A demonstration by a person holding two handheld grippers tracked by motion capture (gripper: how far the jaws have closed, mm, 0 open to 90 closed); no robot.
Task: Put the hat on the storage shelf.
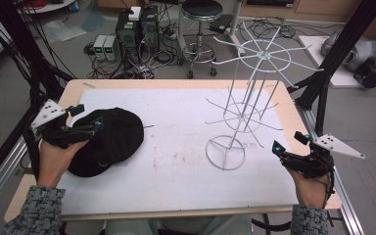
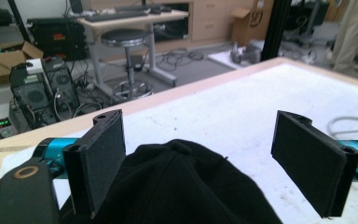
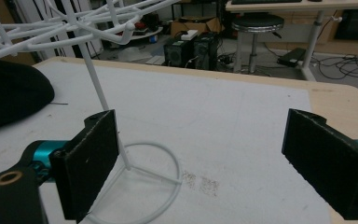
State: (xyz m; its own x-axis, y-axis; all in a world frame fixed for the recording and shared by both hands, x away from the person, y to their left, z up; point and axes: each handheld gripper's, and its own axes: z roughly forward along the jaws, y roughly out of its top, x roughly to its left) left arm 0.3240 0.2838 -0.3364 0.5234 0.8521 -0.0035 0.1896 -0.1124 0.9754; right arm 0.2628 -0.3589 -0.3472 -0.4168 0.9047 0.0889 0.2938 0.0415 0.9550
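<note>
A black cap (image 1: 108, 139) lies on the left part of the white mat (image 1: 176, 127). My left gripper (image 1: 88, 117) hovers over the cap's left side. In the left gripper view this gripper (image 2: 200, 158) is open, with the cap's crown (image 2: 182, 186) rising between the wide-apart jaws. The fabric lies against the left pad (image 2: 103, 158). A white wire rack (image 1: 245, 115) stands right of centre on a ring base (image 1: 225, 152). My right gripper (image 1: 289, 142) is open near the table's right edge, apart from the rack. In the right gripper view (image 3: 214, 163) nothing is between its jaws, and the ring base (image 3: 142, 186) lies ahead to the left.
Black frame posts (image 1: 330, 63) rise at the table's right and left sides. Beyond the far edge, a stool (image 1: 200, 29), computer boxes (image 1: 137, 29) and cables sit on the floor. The wooden table edge (image 1: 176, 213) runs along the front.
</note>
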